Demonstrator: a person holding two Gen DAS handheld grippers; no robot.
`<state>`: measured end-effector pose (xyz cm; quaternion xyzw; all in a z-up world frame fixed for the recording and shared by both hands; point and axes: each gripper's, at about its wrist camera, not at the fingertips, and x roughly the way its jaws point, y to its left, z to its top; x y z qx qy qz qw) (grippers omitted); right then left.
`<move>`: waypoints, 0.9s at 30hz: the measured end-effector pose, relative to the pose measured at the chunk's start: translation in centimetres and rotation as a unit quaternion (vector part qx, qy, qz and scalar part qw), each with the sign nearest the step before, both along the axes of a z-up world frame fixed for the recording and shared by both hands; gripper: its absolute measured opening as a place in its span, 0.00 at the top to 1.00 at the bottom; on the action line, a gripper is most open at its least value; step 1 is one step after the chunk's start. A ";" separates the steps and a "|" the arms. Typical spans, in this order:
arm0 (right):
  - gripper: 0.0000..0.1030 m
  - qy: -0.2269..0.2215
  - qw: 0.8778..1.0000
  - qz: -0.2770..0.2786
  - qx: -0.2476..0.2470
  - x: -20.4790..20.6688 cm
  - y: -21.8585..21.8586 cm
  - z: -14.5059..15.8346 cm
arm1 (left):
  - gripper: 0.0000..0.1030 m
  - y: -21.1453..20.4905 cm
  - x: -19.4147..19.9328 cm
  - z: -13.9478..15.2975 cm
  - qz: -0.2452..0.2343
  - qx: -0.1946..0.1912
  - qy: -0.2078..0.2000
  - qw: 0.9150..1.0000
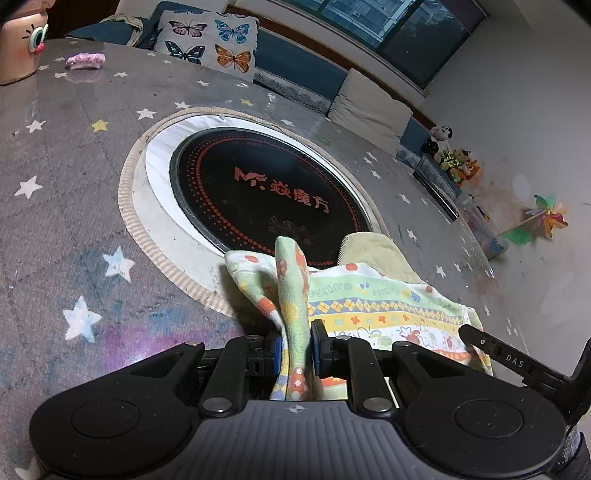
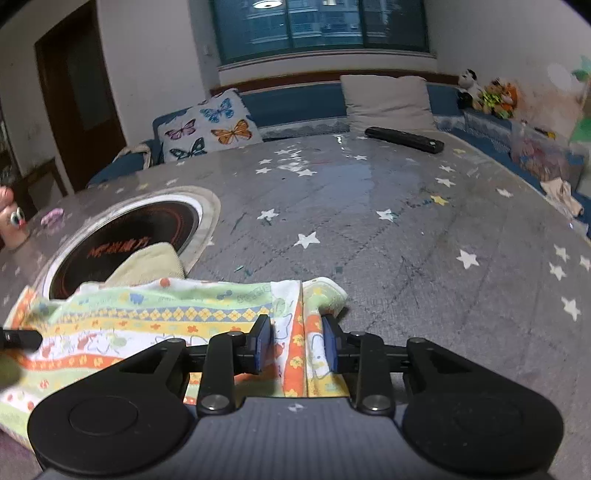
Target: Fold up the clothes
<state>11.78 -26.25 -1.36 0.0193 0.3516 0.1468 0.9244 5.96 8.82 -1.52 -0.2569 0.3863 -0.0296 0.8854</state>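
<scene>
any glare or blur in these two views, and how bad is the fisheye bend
Left wrist view: sharp, table edge bows strongly, faint sheen near the far rim. Right wrist view: window glare on the table top, left claw blurred at frame edge; patterned garment stays crisp.

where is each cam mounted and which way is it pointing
Left wrist: on the left gripper, looking along its jaws, shut on the patterned garment, toward the round cooktop.
Right wrist: on the right gripper, jaws pinching the garment's other edge, facing the starry table and window.
Shared: garment, cooktop, butterfly pillow; each view glimpses the other gripper.
</scene>
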 end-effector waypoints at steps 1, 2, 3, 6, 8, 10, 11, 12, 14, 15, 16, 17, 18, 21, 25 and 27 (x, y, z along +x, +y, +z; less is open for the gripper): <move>0.77 0.000 1.000 0.001 0.000 -0.1 0.1 0.0 | 0.84 -0.1 0.0 0.0 -0.001 0.003 0.000 1.000; 0.84 -0.003 1.000 0.007 -0.004 -0.3 0.3 0.1 | 0.84 -0.1 0.0 0.1 -0.002 0.005 -0.001 1.000; 0.87 -0.006 1.000 0.013 -0.008 -0.5 0.5 0.1 | 0.85 -0.2 -0.1 0.1 -0.003 0.007 -0.001 1.000; 0.91 -0.015 1.000 0.020 -0.006 -0.9 0.5 0.5 | 0.90 -0.6 -0.1 0.8 -0.009 0.010 -0.007 1.000; 0.91 -0.024 1.000 0.016 0.007 -1.3 0.0 1.1 | 0.91 -1.1 -0.1 1.8 -0.016 0.015 -0.020 1.000; 0.91 -0.036 0.999 0.014 0.017 -1.7 -0.6 2.0 | 0.91 -1.9 0.0 3.3 -0.028 0.023 -0.039 0.999; 0.91 -0.044 0.999 0.012 0.020 -1.9 -0.9 2.5 | 0.91 -2.4 0.2 4.0 -0.034 0.026 -0.047 0.998; 0.91 -0.050 0.998 0.011 0.022 -2.1 -1.3 2.9 | 0.91 -2.9 0.5 4.6 -0.041 0.029 -0.054 0.997; 0.92 -0.061 0.998 0.007 0.023 -2.3 -1.9 3.7 | 0.92 -4.2 1.2 5.6 -0.054 0.034 -0.064 0.996; 0.92 -0.068 0.997 0.003 0.022 -2.5 -2.5 4.3 | 0.92 -5.0 1.7 6.1 -0.062 0.037 -0.068 0.995; 0.92 -0.074 0.997 -0.002 0.021 -2.5 -3.1 4.7 | 0.92 -5.9 2.2 6.5 -0.069 0.040 -0.072 0.994; 0.92 -0.079 0.997 -0.007 0.019 -2.6 -3.6 5.1 | 0.92 -6.7 2.7 6.8 -0.075 0.042 -0.074 0.994; 0.92 -0.083 0.996 -0.013 0.017 -2.5 -4.2 5.4 | 0.92 -7.6 3.3 7.1 -0.080 0.043 -0.076 0.993; 0.92 -0.094 0.995 -0.036 0.010 -2.1 -6.3 6.3 | 0.92 -10.2 5.2 7.7 -0.098 0.042 -0.079 0.991; 0.92 -0.106 0.992 -0.069 -0.005 -1.1 -9.3 7.4 | 0.92 -13.8 7.9 8.3 -0.121 0.050 -0.082 0.988; 0.92 -0.111 0.990 -0.082 -0.013 -0.4 -10.7 7.8 | 0.92 -15.3 9.2 8.3 -0.131 0.052 -0.080 0.987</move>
